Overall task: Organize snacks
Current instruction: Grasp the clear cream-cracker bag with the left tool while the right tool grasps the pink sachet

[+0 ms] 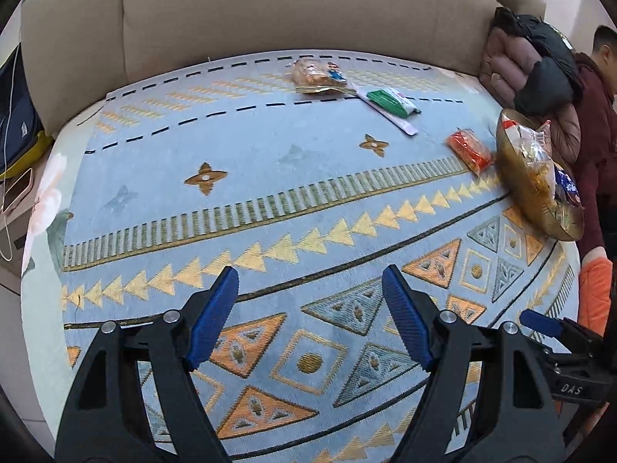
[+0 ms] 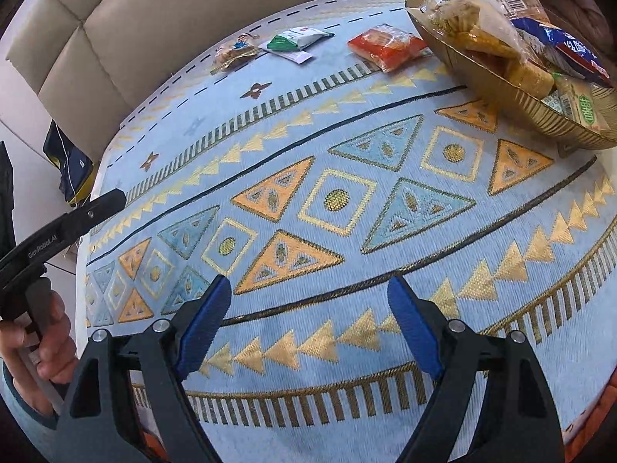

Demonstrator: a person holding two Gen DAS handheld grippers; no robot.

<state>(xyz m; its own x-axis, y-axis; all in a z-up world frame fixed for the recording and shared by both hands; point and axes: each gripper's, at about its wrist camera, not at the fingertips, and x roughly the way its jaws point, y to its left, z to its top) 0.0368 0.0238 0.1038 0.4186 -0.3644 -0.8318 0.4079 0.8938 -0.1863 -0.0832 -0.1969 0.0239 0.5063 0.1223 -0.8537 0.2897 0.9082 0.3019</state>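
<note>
Orange, crinkly snack packet (image 2: pixel 386 47) lies flat beside the gold basket (image 2: pixel 516 92).

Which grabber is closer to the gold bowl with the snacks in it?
Right, probably. The gold bowl sits just ahead and to the right of the right gripper. From the left gripper the bowl lies further off to the right, across the cloth.

Three loose snack packets (image 2: pixel 387 47), one gold bowl (image 2: pixel 501 88), perhaps four packets inside.
</note>
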